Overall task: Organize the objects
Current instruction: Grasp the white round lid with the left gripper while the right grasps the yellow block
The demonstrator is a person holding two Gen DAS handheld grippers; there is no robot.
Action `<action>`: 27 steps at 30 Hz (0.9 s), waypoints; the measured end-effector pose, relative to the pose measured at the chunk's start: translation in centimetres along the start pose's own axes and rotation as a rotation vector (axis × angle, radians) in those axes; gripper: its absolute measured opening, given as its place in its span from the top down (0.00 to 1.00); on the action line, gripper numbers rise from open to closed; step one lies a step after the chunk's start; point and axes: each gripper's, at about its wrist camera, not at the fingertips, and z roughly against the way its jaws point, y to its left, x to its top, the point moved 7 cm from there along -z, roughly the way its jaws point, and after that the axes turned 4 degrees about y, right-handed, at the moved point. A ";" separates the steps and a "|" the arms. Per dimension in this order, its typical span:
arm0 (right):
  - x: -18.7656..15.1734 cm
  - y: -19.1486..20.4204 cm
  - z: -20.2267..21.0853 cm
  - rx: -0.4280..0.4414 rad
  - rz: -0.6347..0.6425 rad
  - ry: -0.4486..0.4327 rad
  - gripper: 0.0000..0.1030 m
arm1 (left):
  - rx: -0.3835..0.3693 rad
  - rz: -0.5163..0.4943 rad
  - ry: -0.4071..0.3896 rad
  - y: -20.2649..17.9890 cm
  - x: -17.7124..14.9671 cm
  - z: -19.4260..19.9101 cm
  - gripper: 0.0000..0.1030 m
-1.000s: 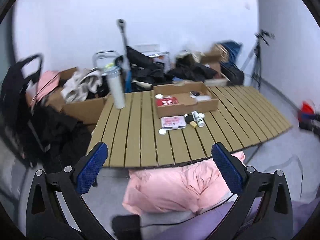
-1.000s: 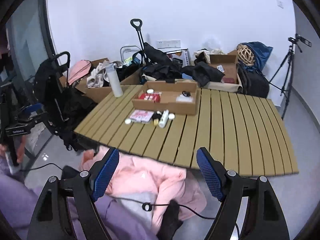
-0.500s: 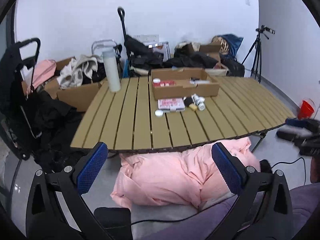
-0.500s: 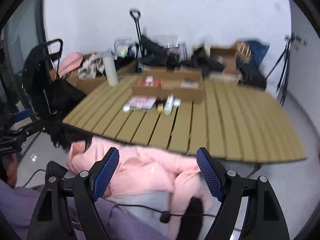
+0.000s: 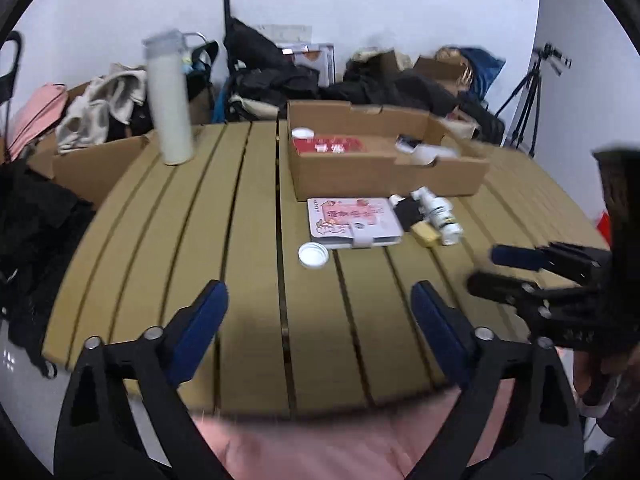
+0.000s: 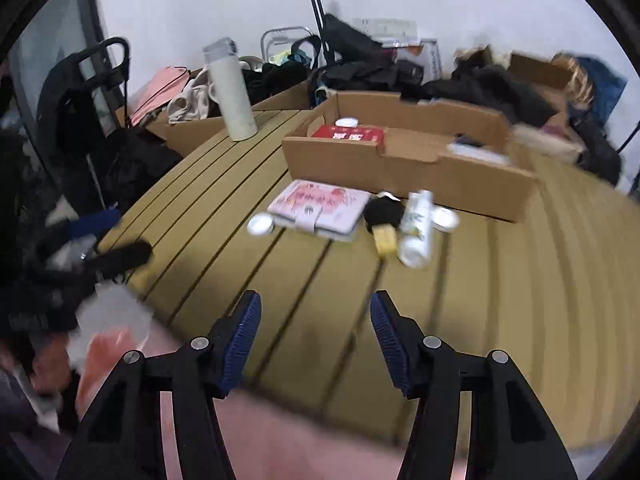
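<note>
Both my grippers come over the near edge of the table, nothing held yet.

At 11 o'clock stands the white bottle. The loose things lie at 12 to 1 o'clock, before the cardboard box: white lid, pink wallet, spray bottle. My left gripper and right gripper are closing, fingers apart, empty. I should slow down, approach low, and take the lid first. The near slats are free; the box wall limits reach behind.

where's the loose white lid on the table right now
In the left wrist view the white lid lies flat on the slatted table, just off the near left corner of the pink card case, outside the cardboard box.
</note>
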 end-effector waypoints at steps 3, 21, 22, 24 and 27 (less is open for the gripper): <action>1.9 -1.1 -4.6 0.032 -0.039 0.019 0.41 | -0.018 0.000 0.062 0.5 0.6 -4.1 0.25; 3.2 -5.0 -9.1 -0.238 0.041 0.063 0.77 | -0.145 0.020 0.203 0.0 0.8 -10.4 0.76; 3.3 -5.1 -9.1 -0.230 0.032 0.069 0.77 | -0.132 0.021 0.201 0.0 0.7 -9.9 0.76; 3.1 -5.1 -7.7 -0.232 0.016 0.073 0.77 | -0.119 0.017 0.176 -0.3 0.9 -7.3 0.76; 2.9 -4.2 -3.6 -0.286 0.087 0.008 0.77 | -0.130 0.030 0.124 -0.8 1.2 -2.1 0.76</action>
